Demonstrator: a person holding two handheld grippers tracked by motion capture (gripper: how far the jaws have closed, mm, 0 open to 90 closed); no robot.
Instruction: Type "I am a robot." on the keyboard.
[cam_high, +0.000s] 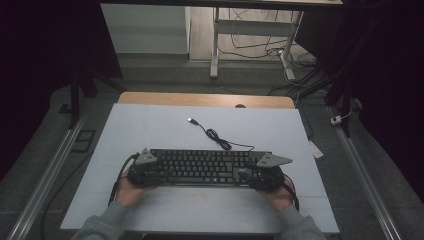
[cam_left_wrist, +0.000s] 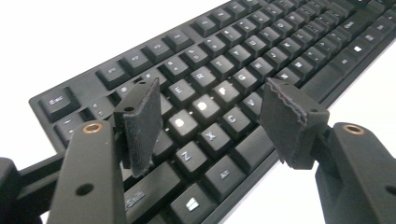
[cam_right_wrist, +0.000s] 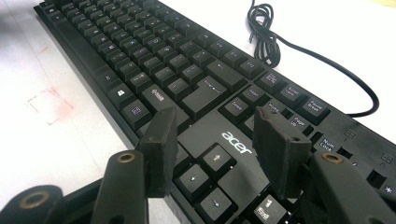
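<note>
A black Acer keyboard (cam_high: 202, 167) lies across the near half of the white table top (cam_high: 150, 125). Its black cable (cam_high: 217, 137) runs back to a loose USB plug (cam_high: 191, 120). My left gripper (cam_high: 145, 167) hovers over the keyboard's left end, open, its jaws spread above the letter keys (cam_left_wrist: 205, 105) with nothing between them. My right gripper (cam_high: 265, 170) hovers over the right end, open, jaws spread above the arrow keys (cam_right_wrist: 205, 170) and the Acer logo (cam_right_wrist: 237, 142). Whether the pads (cam_left_wrist: 140, 126) touch the keys is unclear.
A faint red square mark (cam_right_wrist: 49, 105) sits on the table in front of the keyboard (cam_right_wrist: 154, 60). The coiled cable (cam_right_wrist: 264, 28) lies behind it. Beyond the table's wooden far edge (cam_high: 205, 99) stand desk legs (cam_high: 215, 45) and floor cables. Metal rails (cam_high: 47, 175) flank the table.
</note>
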